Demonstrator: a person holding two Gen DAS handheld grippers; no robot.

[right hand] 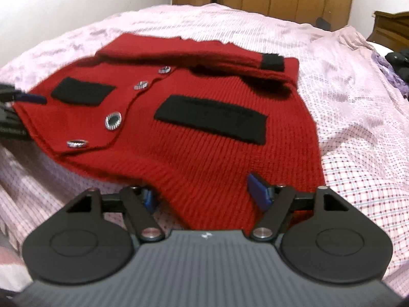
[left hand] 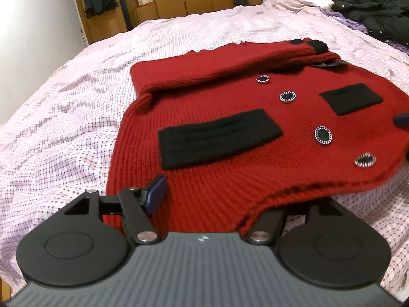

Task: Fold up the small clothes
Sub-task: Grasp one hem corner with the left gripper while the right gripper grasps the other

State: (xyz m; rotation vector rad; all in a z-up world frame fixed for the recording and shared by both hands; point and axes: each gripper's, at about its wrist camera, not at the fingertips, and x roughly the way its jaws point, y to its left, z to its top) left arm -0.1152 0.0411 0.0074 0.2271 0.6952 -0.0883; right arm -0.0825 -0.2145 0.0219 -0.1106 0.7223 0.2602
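We've got the red cardigan hem straight ahead of both hand-held grippers, left and right (each spread wide, straddling it); long axis runs L-R.

Red knitted cardigan laid front-up, its sleeves folded across the upper part; two black pocket patches and four silver-rimmed buttons are shown
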